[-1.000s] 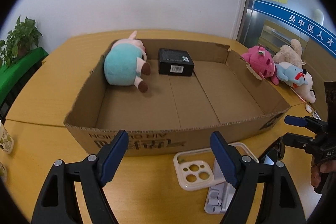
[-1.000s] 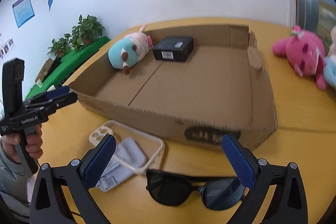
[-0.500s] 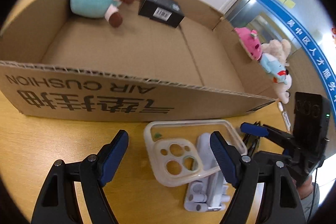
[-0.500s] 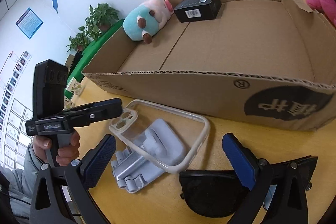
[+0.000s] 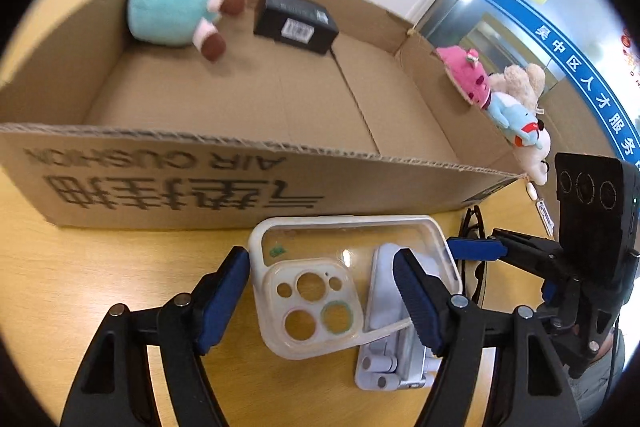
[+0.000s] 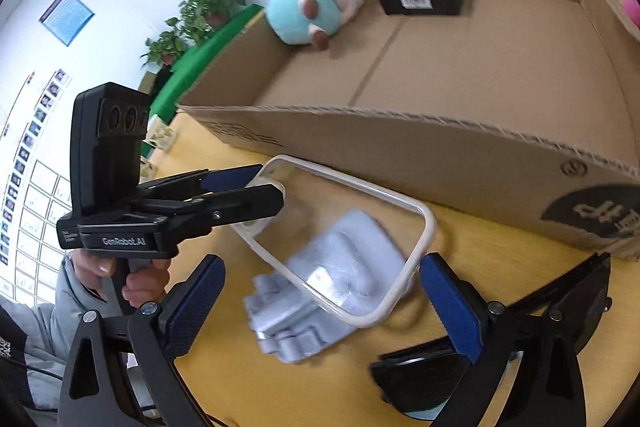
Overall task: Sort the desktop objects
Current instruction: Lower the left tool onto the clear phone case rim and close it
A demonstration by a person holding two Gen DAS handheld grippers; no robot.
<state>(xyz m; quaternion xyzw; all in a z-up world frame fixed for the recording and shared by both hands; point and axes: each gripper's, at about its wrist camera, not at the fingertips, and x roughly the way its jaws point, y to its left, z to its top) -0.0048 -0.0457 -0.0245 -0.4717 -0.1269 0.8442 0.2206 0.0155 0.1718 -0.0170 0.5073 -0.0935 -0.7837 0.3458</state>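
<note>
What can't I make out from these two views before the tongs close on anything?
- Sunglasses: right wrist view, right tongs cover one lens; bottom edge cuts them.
- Grey stand: left wrist view, clear phone case overlaps it. Left tongs are closing around the case; pad contact unclear.
- Pink plush: box wall hides its body.
</note>
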